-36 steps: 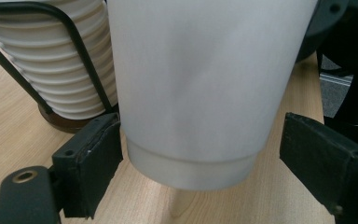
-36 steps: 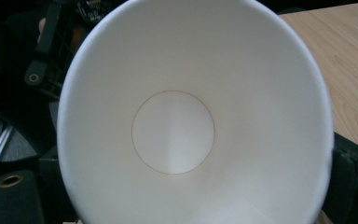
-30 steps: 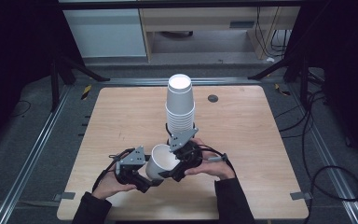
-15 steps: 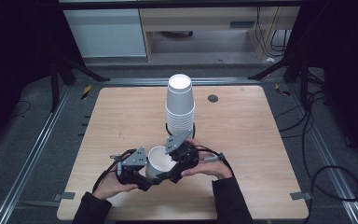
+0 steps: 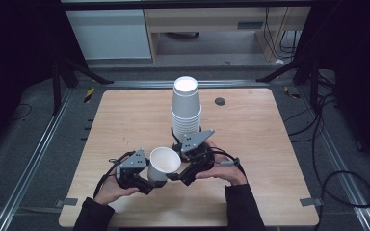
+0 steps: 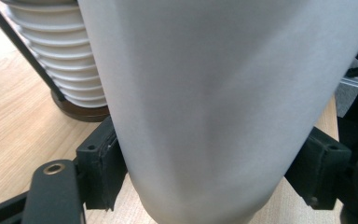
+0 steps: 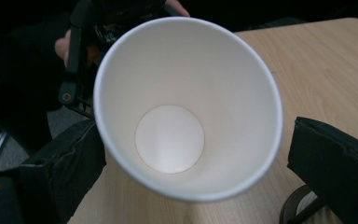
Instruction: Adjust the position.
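Both of the person's forearms come in from the near edge of the tabletop (image 5: 125, 120), dark sleeves to the wrists, hands angled inward toward each other around a single white paper cup (image 5: 163, 164). The left gripper (image 5: 144, 180) sits low at the cup's near left side with its grey three-cornered plate on top; in the left gripper view its two black fingers (image 6: 100, 161) press against opposite sides of the cup's wall, pinching it just above the base. The right gripper (image 5: 183, 173) reaches in from the right with its plate tilted up; in the right gripper view its fingers (image 7: 63, 170) stand spread either side of the cup's rim, the left one just beside the wall and the right one apart from it, so they close on nothing. The cup is held near the front middle of the tabletop, tipped so that its open mouth faces up and toward the right gripper, its inside bare. Just behind it stands a tall stack of upturned white paper cups (image 5: 186, 108) on a dark round base. A small dark disc (image 5: 219, 101) lies farther back to the right. The tabletop is pale wood, set between metal rails (image 5: 38, 154) on a grey floor, with cables (image 5: 337, 159) trailing at the right and pale cabinets (image 5: 111, 33) in the dim background
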`<action>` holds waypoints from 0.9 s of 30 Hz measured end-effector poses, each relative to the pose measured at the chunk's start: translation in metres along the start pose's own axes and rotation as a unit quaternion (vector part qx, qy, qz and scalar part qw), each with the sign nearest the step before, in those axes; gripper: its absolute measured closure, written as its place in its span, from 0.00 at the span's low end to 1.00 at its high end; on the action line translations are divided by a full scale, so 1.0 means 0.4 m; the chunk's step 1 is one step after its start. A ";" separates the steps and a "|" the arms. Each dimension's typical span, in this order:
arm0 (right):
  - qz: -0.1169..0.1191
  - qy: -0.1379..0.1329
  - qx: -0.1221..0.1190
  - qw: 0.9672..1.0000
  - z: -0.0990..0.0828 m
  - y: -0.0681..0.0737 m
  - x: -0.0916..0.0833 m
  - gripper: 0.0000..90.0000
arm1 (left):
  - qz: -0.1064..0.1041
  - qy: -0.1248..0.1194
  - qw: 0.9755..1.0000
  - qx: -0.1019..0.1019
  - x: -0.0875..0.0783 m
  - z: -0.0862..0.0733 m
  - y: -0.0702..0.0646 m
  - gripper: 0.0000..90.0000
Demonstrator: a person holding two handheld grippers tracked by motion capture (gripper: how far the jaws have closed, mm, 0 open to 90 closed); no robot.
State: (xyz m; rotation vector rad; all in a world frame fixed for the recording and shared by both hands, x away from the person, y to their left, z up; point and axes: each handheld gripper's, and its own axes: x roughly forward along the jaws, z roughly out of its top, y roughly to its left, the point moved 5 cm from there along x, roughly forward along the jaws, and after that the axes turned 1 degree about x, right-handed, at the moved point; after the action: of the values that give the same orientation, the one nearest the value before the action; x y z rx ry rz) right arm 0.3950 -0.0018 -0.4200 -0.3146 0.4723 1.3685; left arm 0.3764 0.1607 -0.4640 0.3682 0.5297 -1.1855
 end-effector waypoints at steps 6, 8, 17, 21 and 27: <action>-0.015 -0.043 0.032 0.998 -0.025 -0.011 -0.025 0.04 | 0.015 -0.024 1.000 -0.008 -0.013 0.009 0.007 0.25; -0.016 -0.052 0.039 0.998 -0.033 -0.011 -0.022 0.04 | 0.018 -0.031 0.999 -0.009 -0.014 0.013 0.006 0.25; -0.004 -0.082 0.059 0.995 -0.035 -0.003 0.021 0.05 | 0.025 -0.044 0.999 -0.012 -0.009 0.021 0.001 0.25; 0.001 -0.099 0.066 0.993 -0.026 -0.003 0.034 0.05 | 0.026 -0.044 0.999 -0.010 -0.004 0.022 -0.003 0.25; 0.005 -0.103 0.067 0.992 -0.019 0.002 0.054 0.06 | 0.030 -0.046 0.998 -0.009 0.001 0.026 -0.008 0.25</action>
State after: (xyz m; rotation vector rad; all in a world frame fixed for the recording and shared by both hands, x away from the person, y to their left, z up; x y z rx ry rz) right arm 0.3958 0.0134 -0.4373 -0.0587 0.3918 1.3553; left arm 0.3756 0.1540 -0.4557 0.3095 0.4465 -1.1339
